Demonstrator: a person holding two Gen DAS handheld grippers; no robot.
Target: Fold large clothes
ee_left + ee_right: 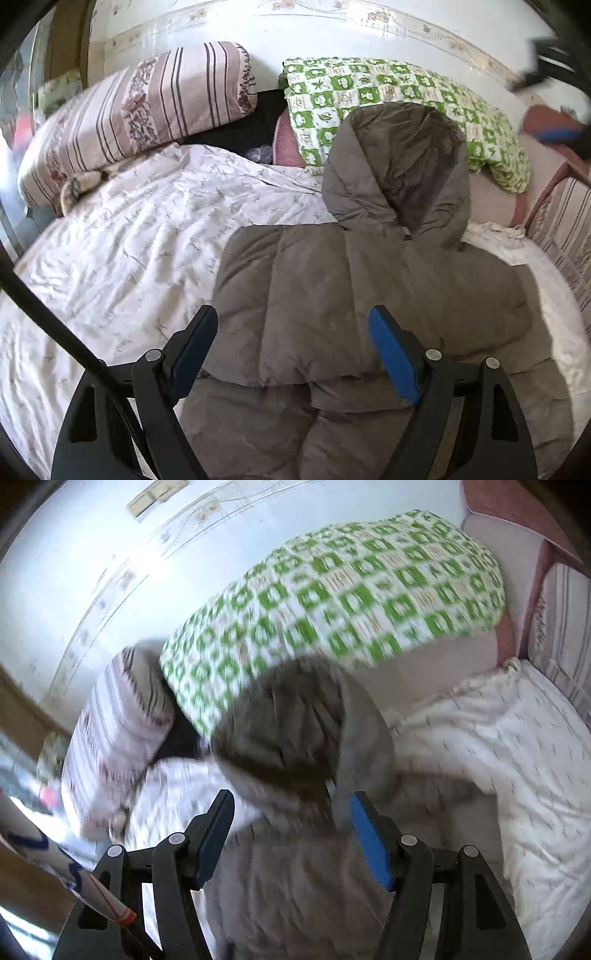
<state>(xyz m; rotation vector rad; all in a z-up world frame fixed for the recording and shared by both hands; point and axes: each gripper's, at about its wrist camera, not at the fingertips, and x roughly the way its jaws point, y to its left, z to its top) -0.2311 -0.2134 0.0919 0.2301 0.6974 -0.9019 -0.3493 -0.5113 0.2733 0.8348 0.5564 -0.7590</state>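
The right wrist view is smeared by motion: ahead of the right gripper (291, 827) the grey puffer jacket (295, 878) and green-checked quilt (332, 602) lose their detail. Beneath the left gripper (293, 345) the jacket's lower part runs off the frame's bottom edge. A blurred dark object (546, 70) sits far right, unidentifiable.

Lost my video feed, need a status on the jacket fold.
Left claw open over grey puffer jacket, nothing gripped. Right claw open, view blurred. Jacket partly folded on the white bedspread, hood against green checked pillow.
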